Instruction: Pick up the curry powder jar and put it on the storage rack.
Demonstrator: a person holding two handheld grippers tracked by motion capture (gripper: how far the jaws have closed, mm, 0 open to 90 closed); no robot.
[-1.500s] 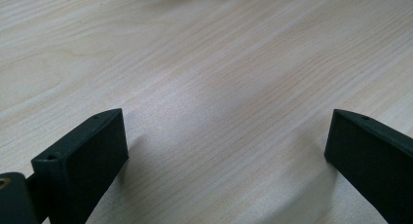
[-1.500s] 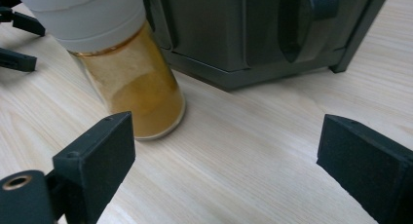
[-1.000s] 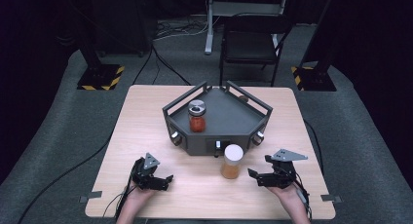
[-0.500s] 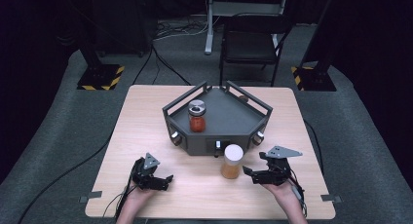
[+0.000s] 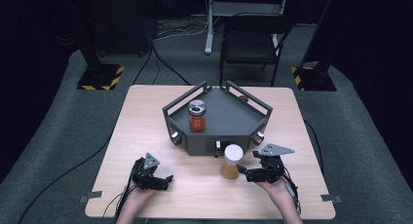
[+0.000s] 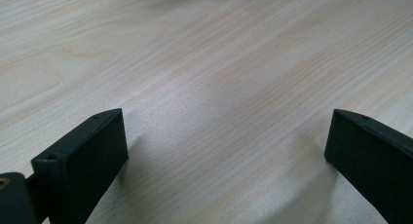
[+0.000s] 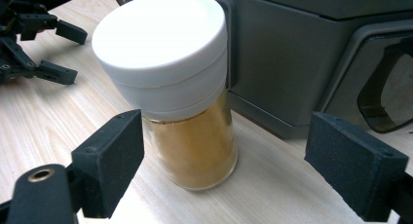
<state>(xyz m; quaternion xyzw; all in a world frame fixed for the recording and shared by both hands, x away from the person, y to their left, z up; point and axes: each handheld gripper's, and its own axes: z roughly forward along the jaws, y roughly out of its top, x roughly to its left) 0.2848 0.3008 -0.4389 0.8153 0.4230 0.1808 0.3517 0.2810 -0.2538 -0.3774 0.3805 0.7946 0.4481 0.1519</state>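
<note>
Wooden table (image 5: 146,117) unchanged since a second ago; dark angular tray (image 5: 234,118) still at centre, nearer the far edge, holding a red-filled jar (image 5: 197,117) in its left part; white-capped spice jar (image 5: 232,161) upright as before, just off the tray's front wall, toward the near edge. Right gripper (image 5: 249,173) shifted leftward from a second ago, now close beside the spice jar (image 7: 180,92); jaws spread wide, flanking the glass body, left pad just beside it, right pad well apart; hand low, wrist at the near edge. Left gripper (image 5: 165,181) unmoved near the near-left corner; jaws wide apart over bare wood (image 6: 219,87).
</note>
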